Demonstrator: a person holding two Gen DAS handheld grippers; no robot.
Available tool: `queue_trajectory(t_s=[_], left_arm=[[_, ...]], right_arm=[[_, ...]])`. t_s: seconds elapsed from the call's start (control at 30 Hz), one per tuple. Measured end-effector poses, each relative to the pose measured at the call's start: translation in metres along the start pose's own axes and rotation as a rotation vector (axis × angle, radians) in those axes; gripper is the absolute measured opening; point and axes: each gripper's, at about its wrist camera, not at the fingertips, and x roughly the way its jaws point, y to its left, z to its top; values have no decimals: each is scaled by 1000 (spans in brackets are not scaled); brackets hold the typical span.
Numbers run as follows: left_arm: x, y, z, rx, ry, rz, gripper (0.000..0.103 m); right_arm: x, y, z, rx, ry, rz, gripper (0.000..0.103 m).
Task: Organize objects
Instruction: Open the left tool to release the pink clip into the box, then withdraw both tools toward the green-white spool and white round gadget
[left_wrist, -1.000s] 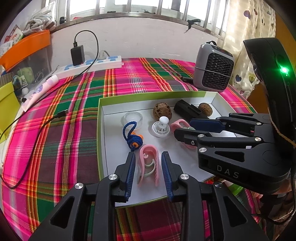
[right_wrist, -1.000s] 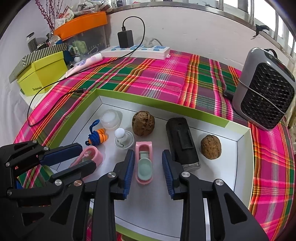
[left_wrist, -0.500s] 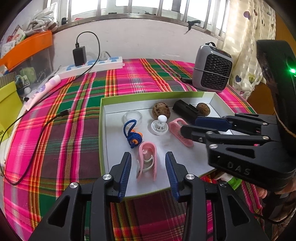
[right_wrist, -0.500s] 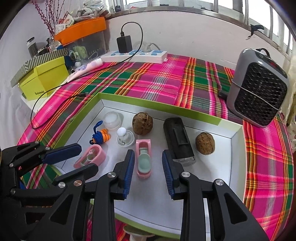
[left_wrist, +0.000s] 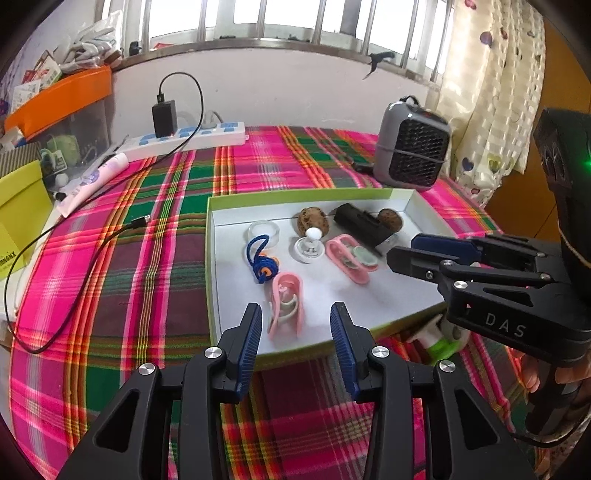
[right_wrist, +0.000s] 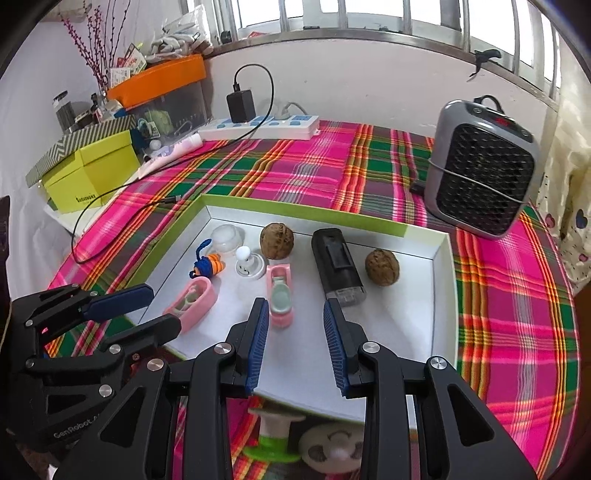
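Both grippers, left (left_wrist: 295, 334) and right (right_wrist: 294, 334), are being held spread and empty; pink clips (left_wrist: 286, 304) ahead risk being nudged askew.

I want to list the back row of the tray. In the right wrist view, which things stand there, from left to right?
Clear round dish → left walnut → black case → right walnut, all inside the tray.
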Motion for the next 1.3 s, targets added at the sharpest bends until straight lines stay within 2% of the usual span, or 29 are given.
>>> queue_trajectory(t_s=[0.4,0.87,0.9,0.97,1.0,1.3], left_arm=[[-22,-16,-15,6,-27,-65,37],[-15,-44,-35,29,24,-191,37],[-14,-46,-36,32,27,-197,38],[-11,-51,-37,29,38,-213,51],[-10,-52,-37,28,41,-221,53],[2,-67,-34,29,70,-261,53]], right_arm=[[-39,-4,-28,6,-57,-31,32],[-63,-31,-63,64,-72,-60,32],[-63,-33,-65,69,-68,-64,32],[-62,-37,-68,76,-63,-65,32],[-62,-38,-70,82,-60,-66,32],[-62,-55,-79,118,-57,-77,32]])
